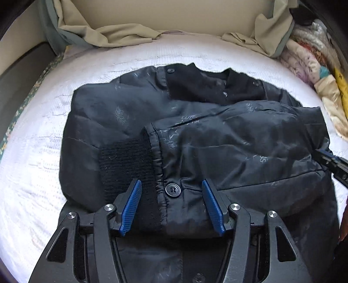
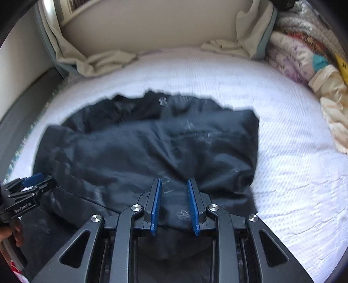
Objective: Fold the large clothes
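Observation:
A black padded jacket [image 1: 217,135] with a faint pale print lies on the white bed [image 1: 43,152], collar at the far side. One sleeve is folded across its front, and its black ribbed cuff [image 1: 126,161] points left. My left gripper [image 1: 171,185] is open and hovers just above the cuff and a black snap button [image 1: 173,189]. My right gripper [image 2: 174,184] is open over the jacket [image 2: 141,148] near its right side, with no cloth between the pads. The right wrist view is blurred. Each gripper shows at the edge of the other's view: the right one [image 1: 332,163], the left one [image 2: 28,189].
A beige headboard [image 1: 174,15] with draped beige cloth [image 1: 113,34] stands behind the bed. A heap of folded bedding and clothes [image 1: 313,67] lies at the far right. The bed's left edge drops to a dark gap [image 1: 19,71].

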Tool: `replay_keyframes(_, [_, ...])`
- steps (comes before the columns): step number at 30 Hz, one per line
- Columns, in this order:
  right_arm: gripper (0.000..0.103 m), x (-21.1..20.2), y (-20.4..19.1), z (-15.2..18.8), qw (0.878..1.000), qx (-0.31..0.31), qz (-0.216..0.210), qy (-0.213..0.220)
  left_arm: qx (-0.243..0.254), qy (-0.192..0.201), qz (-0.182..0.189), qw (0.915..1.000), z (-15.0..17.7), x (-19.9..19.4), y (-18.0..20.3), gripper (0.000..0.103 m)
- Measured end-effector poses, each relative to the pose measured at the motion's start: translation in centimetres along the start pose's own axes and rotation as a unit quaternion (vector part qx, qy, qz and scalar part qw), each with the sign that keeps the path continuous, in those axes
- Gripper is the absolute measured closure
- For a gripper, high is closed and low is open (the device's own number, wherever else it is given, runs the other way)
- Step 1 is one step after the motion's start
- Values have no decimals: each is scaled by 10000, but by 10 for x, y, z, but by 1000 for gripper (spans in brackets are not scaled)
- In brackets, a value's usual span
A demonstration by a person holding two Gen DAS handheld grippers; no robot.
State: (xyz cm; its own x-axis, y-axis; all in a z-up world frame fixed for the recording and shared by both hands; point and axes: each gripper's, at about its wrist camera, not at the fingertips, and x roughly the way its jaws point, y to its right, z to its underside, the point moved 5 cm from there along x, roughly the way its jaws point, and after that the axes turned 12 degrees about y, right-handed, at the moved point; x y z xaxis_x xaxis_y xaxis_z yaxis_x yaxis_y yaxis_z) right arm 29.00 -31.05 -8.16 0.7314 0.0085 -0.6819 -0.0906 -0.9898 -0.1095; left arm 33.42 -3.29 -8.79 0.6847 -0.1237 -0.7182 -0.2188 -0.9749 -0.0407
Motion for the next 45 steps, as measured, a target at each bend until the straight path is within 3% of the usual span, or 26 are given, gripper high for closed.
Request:
replay_keyframes(6, [90, 21, 2, 21, 9997, -122, 214, 9, 155, -19, -73, 9999, 6, 11, 3, 39])
replay_keyframes(16, [91, 30, -2, 35, 9966, -470, 541, 399, 86, 141, -147, 9998, 10, 25, 4, 38])
replay_keyframes(23, [91, 23, 2, 30, 9983, -168, 420, 356, 12, 370, -172, 9992, 8, 10, 3, 35])
replay_keyframes(25, [90, 14, 1, 23, 9987, -94, 369, 327, 39, 388, -198, 9990, 6, 2, 1, 28])
replay_keyframes(26, [83, 4, -1, 18, 9988, -64, 334, 356, 53, 406, -231, 9989, 4, -4, -1, 23])
replay_keyframes(27, [74, -4, -3, 13, 9987, -27, 254, 434, 45, 435, -259, 9987, 2, -9, -4, 21])
replay_keyframes(28, [53, -14, -6, 8, 9983, 26, 144, 560, 11, 474, -279, 9985, 1, -15, -7, 20])
replay_keyframes(29, [46, -29, -9, 1, 9971, 48, 77, 752, -43, 530, -283, 9982, 0, -21, -11, 19])
replay_keyframes(32, [46, -55, -22, -4, 9951, -132, -158, 965, -124, 502, -249, 9983, 4, -27, -17, 18])
replay_keyframes(35, [47, -52, -37, 10, 9959, -322, -454, 713, -11, 201, -222, 9996, 17, -17, -14, 18])
replay_keyframes(40, [54, -19, -37, 37, 9977, -582, -168, 315, -126, 33, -216, 9997, 32, -2, -17, 11])
replay_keyframes(45, [54, -8, -39, 50, 9956, -859, 20, 370, -421, -43, -150, 9990, 36, 7, -23, 6])
